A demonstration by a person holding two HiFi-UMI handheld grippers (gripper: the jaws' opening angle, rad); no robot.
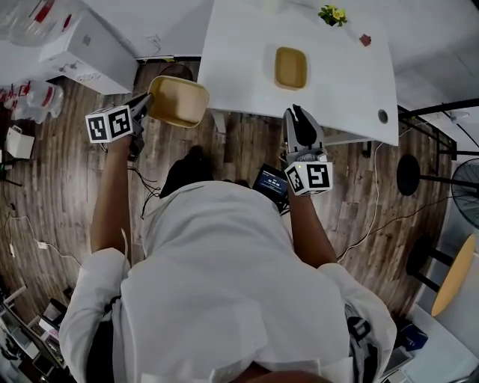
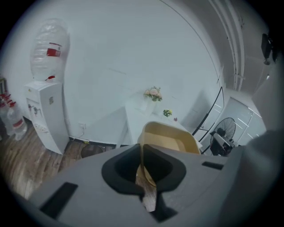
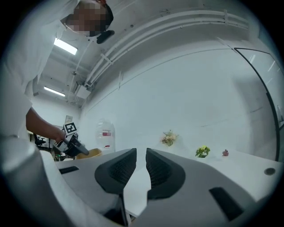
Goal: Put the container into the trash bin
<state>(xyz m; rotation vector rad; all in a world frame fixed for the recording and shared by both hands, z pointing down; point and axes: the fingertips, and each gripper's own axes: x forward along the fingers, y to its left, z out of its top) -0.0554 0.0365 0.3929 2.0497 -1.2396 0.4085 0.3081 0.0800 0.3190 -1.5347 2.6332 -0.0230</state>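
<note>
A tan, shallow container [image 1: 178, 101] hangs over the wood floor, left of the white table [image 1: 239, 60]. My left gripper [image 1: 144, 107] is shut on its near rim. In the left gripper view the thin rim [image 2: 143, 155] runs between the jaws of that gripper [image 2: 144, 158], and the container's bowl [image 2: 171, 138] stands beyond them. A second tan container [image 1: 290, 67] lies on the table. My right gripper [image 1: 298, 118] is at the table's near edge; in its own view the right gripper [image 3: 141, 162] has a narrow gap between its jaws, with nothing in it. A dark round bin-like thing [image 1: 175, 72] [image 2: 91, 151] sits on the floor by the table's left corner.
A white water dispenser [image 1: 90, 45] [image 2: 46, 116] stands by the wall at the left, with water bottles [image 1: 37, 97] beside it. Small flowers [image 1: 333, 13] stand on the table's far side. A fan [image 1: 468, 193], a black stool [image 1: 408, 176] and floor cables [image 1: 374, 217] are at the right.
</note>
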